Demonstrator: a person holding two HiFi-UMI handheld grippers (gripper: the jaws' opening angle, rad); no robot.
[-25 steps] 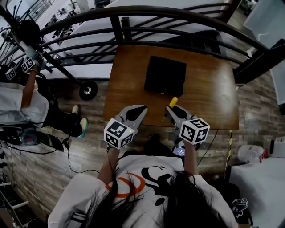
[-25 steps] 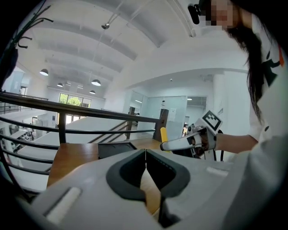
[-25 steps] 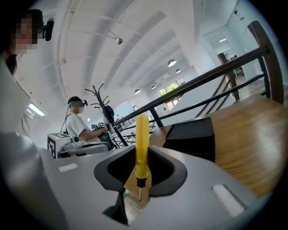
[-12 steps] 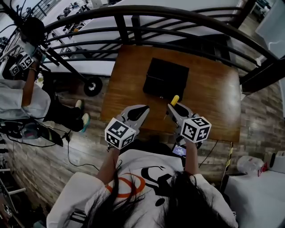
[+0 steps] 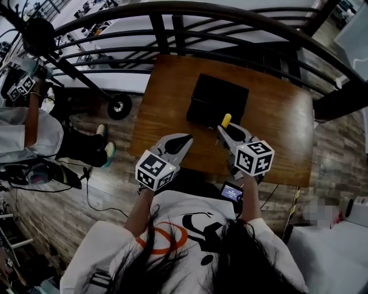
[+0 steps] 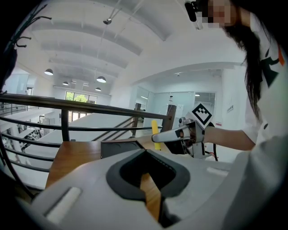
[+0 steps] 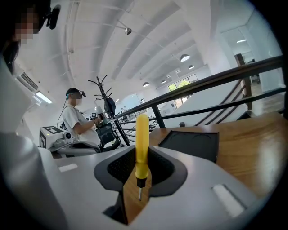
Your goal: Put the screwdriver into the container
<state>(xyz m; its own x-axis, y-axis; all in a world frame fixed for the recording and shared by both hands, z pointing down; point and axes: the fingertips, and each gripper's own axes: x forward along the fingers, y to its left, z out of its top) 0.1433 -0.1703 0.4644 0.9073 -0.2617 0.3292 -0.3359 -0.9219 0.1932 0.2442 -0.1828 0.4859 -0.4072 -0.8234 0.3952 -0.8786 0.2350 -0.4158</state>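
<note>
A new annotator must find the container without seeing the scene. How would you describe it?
Find the brown wooden table against the dark curved railing. On its far half lies the container, a flat black square tray; it is the only thing resting on the tabletop.

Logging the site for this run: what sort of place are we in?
Probably a mezzanine in a large lab or office: a wooden table beside a black railing, ceiling lamps overhead.

We find the container [image 5: 218,100] on the table [image 5: 282,129], before the railing [image 5: 172,26]; the screwdriver [image 5: 226,120] stands in our right gripper [image 5: 227,131] at the container's near edge
</note>
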